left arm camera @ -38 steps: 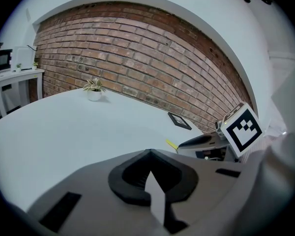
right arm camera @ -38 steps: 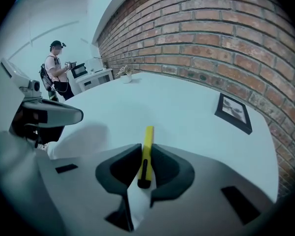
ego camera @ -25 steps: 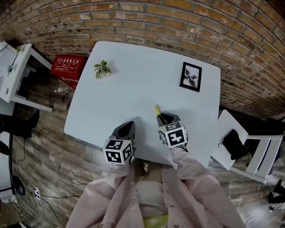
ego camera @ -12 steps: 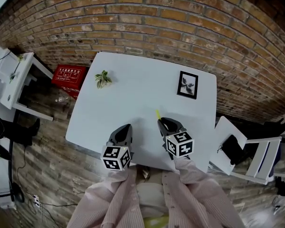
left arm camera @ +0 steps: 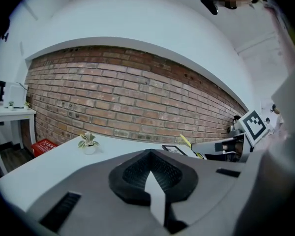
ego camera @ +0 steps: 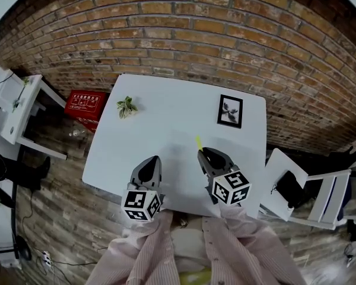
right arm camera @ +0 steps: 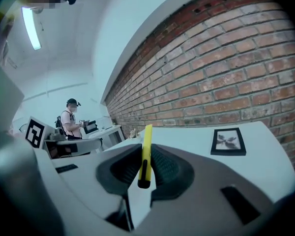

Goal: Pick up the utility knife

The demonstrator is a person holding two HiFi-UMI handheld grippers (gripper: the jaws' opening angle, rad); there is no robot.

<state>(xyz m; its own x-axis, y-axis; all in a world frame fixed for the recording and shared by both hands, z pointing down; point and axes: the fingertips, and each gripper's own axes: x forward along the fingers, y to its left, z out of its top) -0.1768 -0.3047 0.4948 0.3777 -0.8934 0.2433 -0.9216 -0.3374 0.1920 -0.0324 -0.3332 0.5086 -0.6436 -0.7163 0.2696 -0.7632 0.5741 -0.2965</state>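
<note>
The utility knife (right arm camera: 146, 141) was clamped between the jaws of my right gripper (right arm camera: 143, 173). Its long axis ran along the line the gripper pointed. In the head view, the yellow tip (ego camera: 197, 141) projected past the jaws of the right gripper (ego camera: 210, 158) toward the upper middle of the frame, in the direction of the picture frame (ego camera: 229, 111). The jaws were part closed, with the pads pressing the knife's flat sides near its dark butt end.

The knife appeared to be clear of the table (ego camera: 166, 117), though the steep head view did not settle this.

My left gripper (ego camera: 148, 170) sat beside it at lower left, well apart from the knife. Its jaws (left arm camera: 150, 168) were pressed together on nothing.
</note>
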